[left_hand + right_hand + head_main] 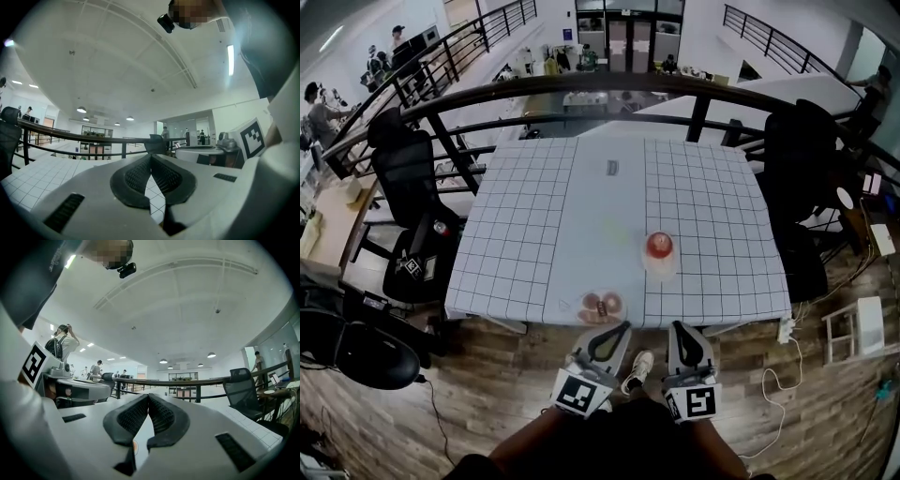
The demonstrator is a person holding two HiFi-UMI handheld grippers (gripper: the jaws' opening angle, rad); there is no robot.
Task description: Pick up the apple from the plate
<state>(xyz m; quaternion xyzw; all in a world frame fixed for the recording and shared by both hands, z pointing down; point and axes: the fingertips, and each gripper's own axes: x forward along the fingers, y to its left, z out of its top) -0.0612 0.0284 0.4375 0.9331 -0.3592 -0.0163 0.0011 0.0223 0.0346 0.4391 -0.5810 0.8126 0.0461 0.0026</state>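
**A:** Head view, first entry?
**B:** Apple [659, 245], red, on a small plate [659, 269], right of centre on the gridded table [525, 216]. The left gripper [622, 330] and right gripper [679, 330] are off the near edge, well apart from the apple. A second dish [602, 306] of brownish rounds lies by that edge.
**A:** Left gripper view?
**B:** Jaws together at the tips, nothing between them. Apple not in sight.
**A:** Right gripper view?
**B:** Same: tips meeting, empty.
**A:** Handling?
**B:** Probably firm, moderately heavy, smooth and round, so apt to slip or roll, and the skin bruises. Take it across the widest middle, on opposite sides, with the jaws opened first.
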